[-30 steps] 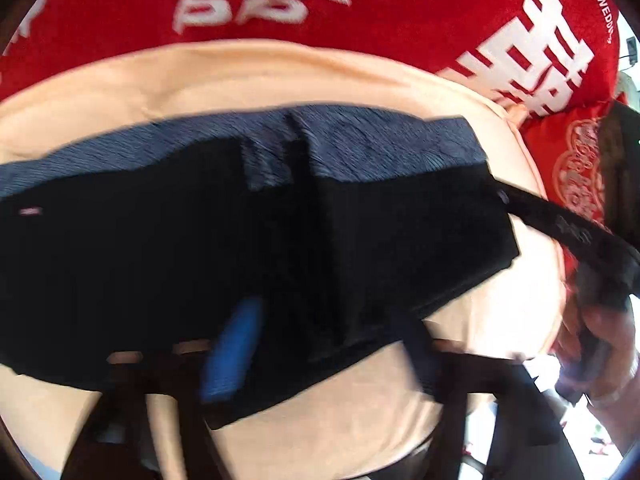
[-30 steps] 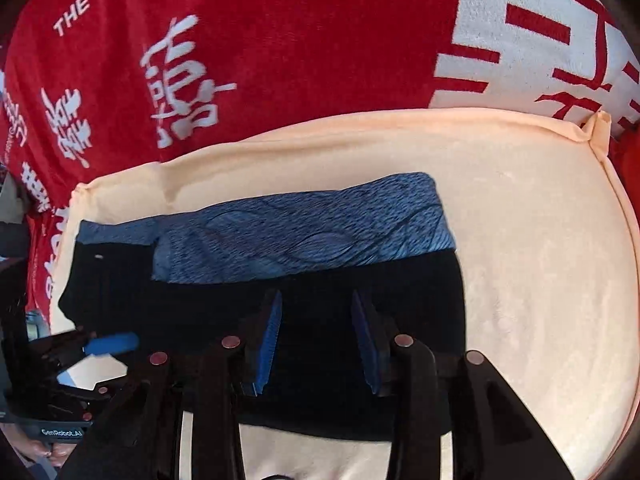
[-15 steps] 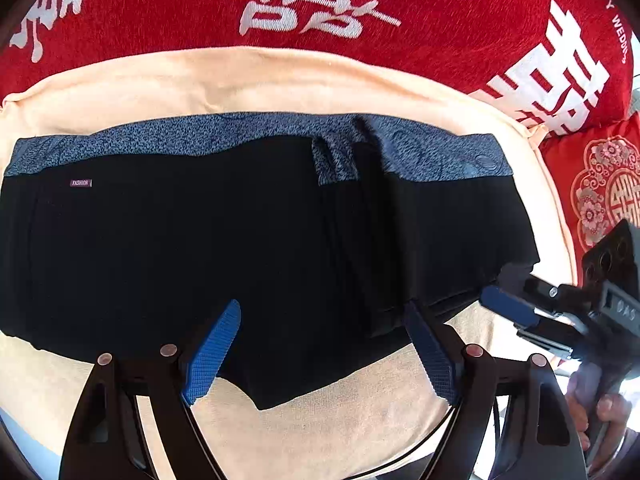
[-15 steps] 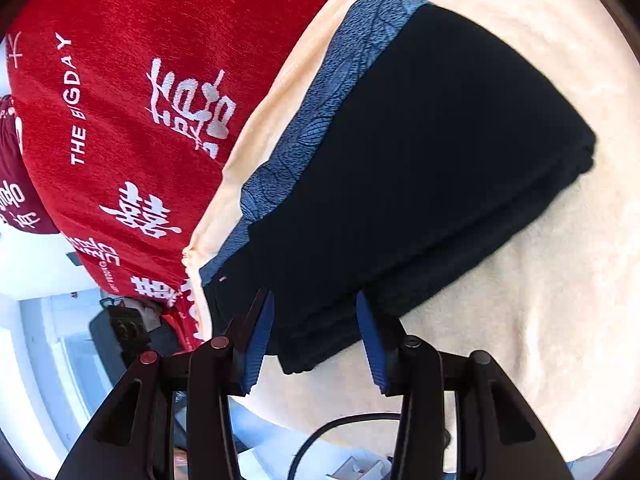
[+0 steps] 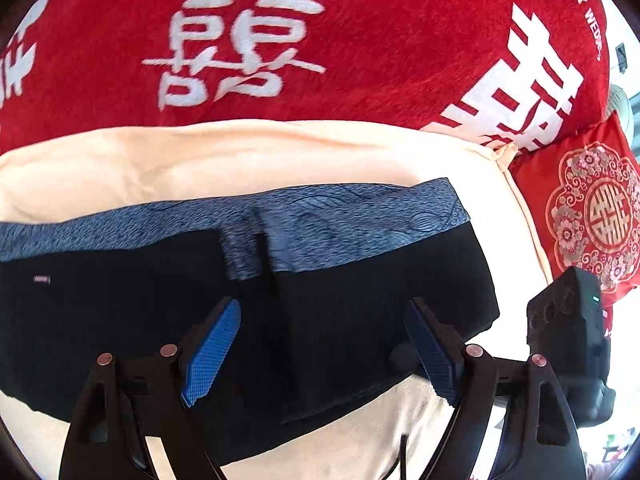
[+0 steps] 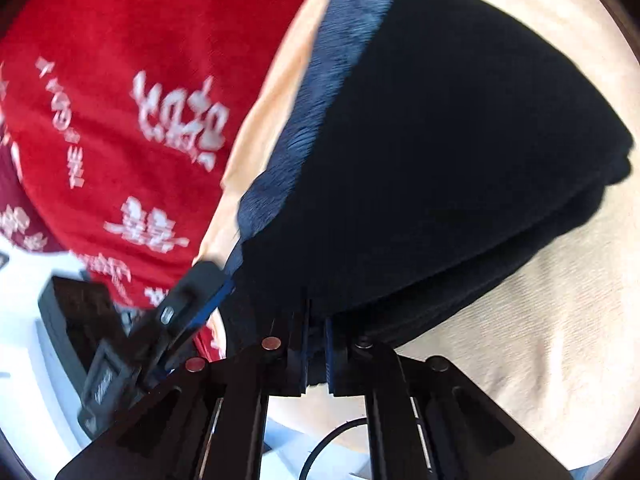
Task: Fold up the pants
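Item: pants [image 5: 168,320], black with a blue patterned waistband [image 5: 360,220], folded over, lying on my cream blanket [image 5: 200,160]; red printed cover [image 5: 360,60] beyond the blanket. My left tool [image 5: 320,352]: jaws wide apart above the pants, gripping nothing. My right tool [image 6: 316,356]: jaws have just been closing, now pinched onto the pants' near edge.

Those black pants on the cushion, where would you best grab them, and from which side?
Grip the pants at the near layered edge, coming in low from the front: the stacked folds overhang the peach cushion there. The right gripper has just closed on that edge.
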Action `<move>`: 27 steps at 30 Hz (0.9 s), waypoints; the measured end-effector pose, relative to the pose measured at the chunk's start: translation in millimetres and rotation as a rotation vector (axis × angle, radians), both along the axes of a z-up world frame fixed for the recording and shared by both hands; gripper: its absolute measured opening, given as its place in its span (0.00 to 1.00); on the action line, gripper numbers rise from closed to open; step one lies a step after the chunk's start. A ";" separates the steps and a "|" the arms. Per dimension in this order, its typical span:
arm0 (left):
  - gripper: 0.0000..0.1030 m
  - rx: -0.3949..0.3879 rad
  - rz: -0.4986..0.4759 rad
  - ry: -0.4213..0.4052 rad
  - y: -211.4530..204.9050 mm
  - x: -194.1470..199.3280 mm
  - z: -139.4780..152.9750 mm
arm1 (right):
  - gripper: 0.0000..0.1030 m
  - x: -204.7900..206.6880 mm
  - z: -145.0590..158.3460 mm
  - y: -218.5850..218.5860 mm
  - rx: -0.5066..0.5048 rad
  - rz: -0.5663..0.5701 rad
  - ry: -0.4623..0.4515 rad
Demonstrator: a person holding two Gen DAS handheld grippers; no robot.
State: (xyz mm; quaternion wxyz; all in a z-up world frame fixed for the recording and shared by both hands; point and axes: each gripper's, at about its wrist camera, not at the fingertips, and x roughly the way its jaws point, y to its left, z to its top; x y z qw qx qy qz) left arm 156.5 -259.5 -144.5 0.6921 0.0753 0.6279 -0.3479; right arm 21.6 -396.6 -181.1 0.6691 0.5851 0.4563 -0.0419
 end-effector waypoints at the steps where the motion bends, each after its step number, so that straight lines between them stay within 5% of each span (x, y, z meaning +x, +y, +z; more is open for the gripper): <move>1: 0.82 0.015 -0.009 -0.006 -3.4 -1.5 -3.9 | 0.07 1.7 0.4 3.1 -0.021 0.016 0.009; 7: 0.82 0.157 0.055 0.058 18.0 -3.3 -55.8 | 0.06 4.4 -20.7 20.2 -0.065 0.092 0.055; 12: 0.82 0.150 0.050 0.030 22.4 -12.1 -52.8 | 0.07 8.8 -5.5 31.1 -0.112 0.197 0.083; 14: 0.82 0.155 0.063 0.025 25.6 -13.0 -46.7 | 0.13 6.8 8.0 33.3 -0.174 0.270 0.115; 16: 0.82 0.158 0.092 -0.003 35.2 -12.5 -36.9 | 0.37 4.1 29.1 33.4 -0.286 0.318 0.127; 18: 0.82 0.166 0.117 -0.019 47.4 -11.8 -31.4 | 0.41 6.0 48.7 31.7 -0.376 0.334 0.101; 21: 0.82 0.189 0.161 -0.029 67.0 -9.8 -29.3 | 0.41 33.2 65.3 29.8 -0.480 0.370 0.055; 27: 0.82 0.262 0.216 -0.026 102.2 -10.9 -38.0 | 0.39 115.1 36.2 27.6 -0.534 0.414 0.048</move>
